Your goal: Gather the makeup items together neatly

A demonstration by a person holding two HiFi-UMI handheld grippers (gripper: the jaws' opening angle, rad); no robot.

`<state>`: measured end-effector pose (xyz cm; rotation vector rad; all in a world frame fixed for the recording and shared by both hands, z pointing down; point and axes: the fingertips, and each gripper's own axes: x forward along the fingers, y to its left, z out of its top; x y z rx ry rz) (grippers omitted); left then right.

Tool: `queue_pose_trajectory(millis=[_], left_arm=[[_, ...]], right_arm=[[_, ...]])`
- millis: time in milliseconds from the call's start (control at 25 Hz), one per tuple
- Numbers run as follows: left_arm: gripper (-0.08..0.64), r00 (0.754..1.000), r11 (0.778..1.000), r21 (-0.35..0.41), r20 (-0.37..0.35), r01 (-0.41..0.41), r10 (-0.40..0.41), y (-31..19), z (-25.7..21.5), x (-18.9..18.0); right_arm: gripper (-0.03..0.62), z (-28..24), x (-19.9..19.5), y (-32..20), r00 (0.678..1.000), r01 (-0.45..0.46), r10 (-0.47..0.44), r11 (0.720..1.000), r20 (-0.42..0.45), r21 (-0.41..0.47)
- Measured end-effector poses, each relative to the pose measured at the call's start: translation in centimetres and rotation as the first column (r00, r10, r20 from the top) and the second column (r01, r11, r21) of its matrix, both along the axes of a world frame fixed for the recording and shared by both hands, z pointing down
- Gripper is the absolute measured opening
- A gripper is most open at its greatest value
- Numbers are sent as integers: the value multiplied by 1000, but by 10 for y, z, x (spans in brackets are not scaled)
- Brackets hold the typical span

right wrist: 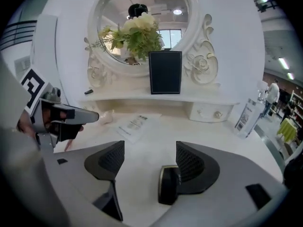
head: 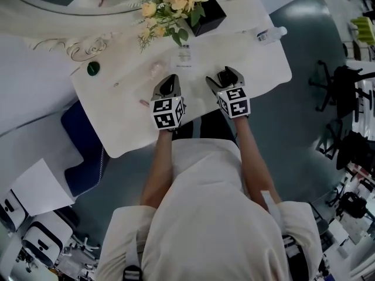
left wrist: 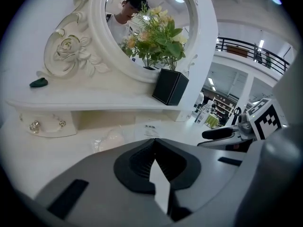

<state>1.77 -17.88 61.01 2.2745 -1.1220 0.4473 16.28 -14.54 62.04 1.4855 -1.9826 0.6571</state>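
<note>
My right gripper (right wrist: pixel 149 157) stands open over the white vanity table (head: pixel 258 69). A short black tube with a gold rim (right wrist: pixel 165 190) sits between its jaws, close to the right pad, and the left pad is well clear of it. My left gripper (left wrist: pixel 154 143) is shut with nothing in it, just left of the right one (head: pixel 225 74). Ahead of both lie a printed white sachet (right wrist: pixel 133 124) and a clear pinkish packet (left wrist: pixel 106 140). A small pink stick (head: pixel 144 103) lies left of the left gripper (head: pixel 169 79).
A black vase (right wrist: pixel 165 72) of flowers stands on the shelf before the round mirror (right wrist: pixel 142 18). A green item (left wrist: pixel 39 82) rests on the shelf's left end. A clear bottle (right wrist: pixel 247 115) stands at the right. A blue stool (head: pixel 85 151) is left of the table.
</note>
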Motion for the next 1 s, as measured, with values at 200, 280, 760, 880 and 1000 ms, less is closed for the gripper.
queue_pose_trajectory(millis=[200,280,760,880,1000], left_arm=[[15,999,999,-2,8,37,-37,-2,3,-17],[15,999,999,-6,11,51,-51,-1,4,-22],[15,994,994,-23,21,104,-104,-2,11,-47],[15,994,994,-25,16,108,-107,-3,11,-50],[15,994,994,-25,13,111,-110,-4,10,-52]], right_arm=[[323,4,-52,-38,998,52,-52,999,23,16],[322,7,-68,-51,998,59,-60,998,36,18],[269,14,-102,-83,995,61,-63,997,71,37],[193,14,-102,-87,997,51,-54,998,58,45],[159,16,-101,-90,998,42,-44,998,48,35]])
